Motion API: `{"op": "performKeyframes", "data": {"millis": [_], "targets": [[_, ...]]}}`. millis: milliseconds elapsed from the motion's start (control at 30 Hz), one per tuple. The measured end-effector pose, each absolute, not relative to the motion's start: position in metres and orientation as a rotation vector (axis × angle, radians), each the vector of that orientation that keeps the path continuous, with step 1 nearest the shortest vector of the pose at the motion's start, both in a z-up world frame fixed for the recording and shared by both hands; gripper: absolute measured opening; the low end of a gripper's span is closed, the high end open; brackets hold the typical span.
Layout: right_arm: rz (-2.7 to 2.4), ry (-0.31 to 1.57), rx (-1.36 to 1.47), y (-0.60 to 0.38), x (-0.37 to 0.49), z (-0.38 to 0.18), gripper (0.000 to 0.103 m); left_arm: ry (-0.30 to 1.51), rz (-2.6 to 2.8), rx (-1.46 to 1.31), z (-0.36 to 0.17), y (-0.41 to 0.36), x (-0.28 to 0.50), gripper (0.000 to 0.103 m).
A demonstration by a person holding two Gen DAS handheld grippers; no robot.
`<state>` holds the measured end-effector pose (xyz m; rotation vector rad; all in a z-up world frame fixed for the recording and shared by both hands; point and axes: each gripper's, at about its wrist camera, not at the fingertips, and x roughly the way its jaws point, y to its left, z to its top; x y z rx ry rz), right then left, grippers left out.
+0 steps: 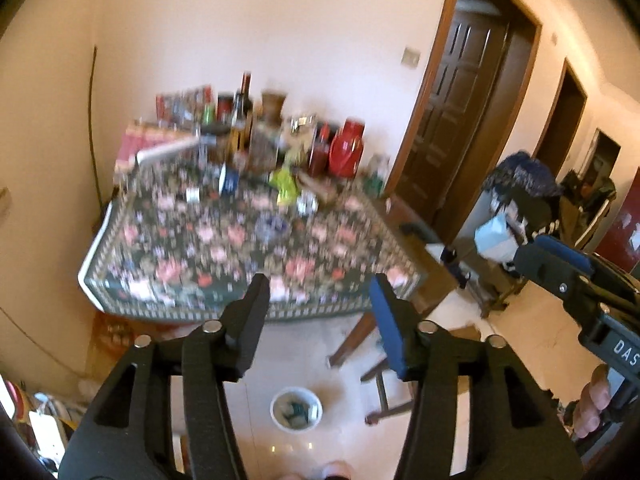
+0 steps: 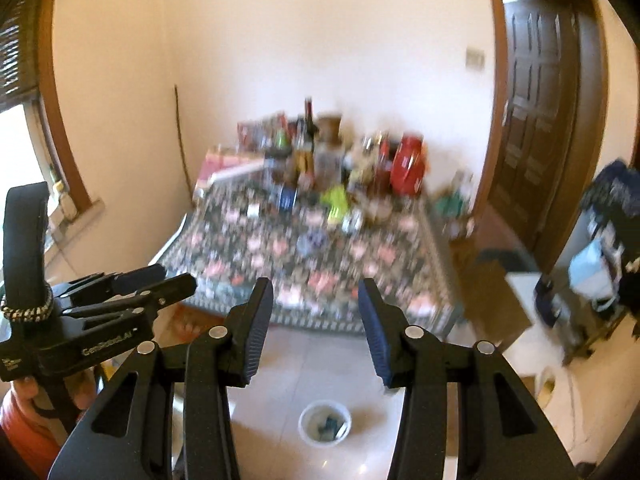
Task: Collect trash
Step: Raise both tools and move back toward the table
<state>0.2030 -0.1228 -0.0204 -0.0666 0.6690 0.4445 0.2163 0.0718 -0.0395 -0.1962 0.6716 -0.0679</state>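
Both views are blurred and look down from above at a table with a floral cloth (image 1: pixel 192 248) (image 2: pixel 304 264). My left gripper (image 1: pixel 320 284) is open, with nothing between its fingers. My right gripper (image 2: pixel 316 286) is open and empty too. Each shows in the other's view: the right gripper (image 1: pixel 526 250) at the right edge, the left gripper (image 2: pixel 178 276) at the left. A white round bin (image 1: pixel 296 408) (image 2: pixel 325 423) with scraps inside stands on the pale floor below both grippers. On the cloth lie a green wrapper (image 1: pixel 285 186) (image 2: pixel 336 200) and small crumpled bits.
Bottles, jars and a red container (image 1: pixel 346 152) (image 2: pixel 408 166) crowd the table's far side by the wall. A wooden stool (image 1: pixel 380 364) stands at the table's near right corner. A dark door (image 1: pixel 448 120) and a loaded rack (image 1: pixel 516 208) are to the right.
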Motion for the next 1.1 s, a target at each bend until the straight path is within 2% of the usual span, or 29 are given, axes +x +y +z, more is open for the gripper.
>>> {"op": "performKeyframes", "data": {"millis": [100,200,267,567,867,967,1100], "targets": [[0.404,0.578,-0.074,-0.124,0.194,-0.002,0.068,0.604,-0.064,-0.197,-0.019,0.077,0.209,0.066],[0.367,0.514,-0.070,-0.127,0.194,0.007,0.075,0.559,-0.049,-0.180,-0.005,0.081,0.208,0.077],[0.371,0.505,-0.062,-0.127,0.203,0.008,0.075,0.535,-0.026,-0.168,0.000,0.084,0.211,0.091],[0.366,0.549,-0.023,-0.142,0.263,-0.008,0.075,0.525,0.045,-0.163,-0.005,0.089,0.267,0.093],[0.388,0.541,-0.037,-0.164,0.345,-0.002,0.075,0.533,0.132,-0.190,-0.007,0.074,0.367,0.094],[0.415,0.554,-0.051,-0.169,0.376,-0.003,0.075,0.528,0.169,-0.225,-0.009,0.070,0.395,0.100],[0.453,0.580,-0.108,-0.170,0.414,-0.011,0.076,0.510,0.224,-0.271,-0.015,0.067,0.426,0.100]]}}
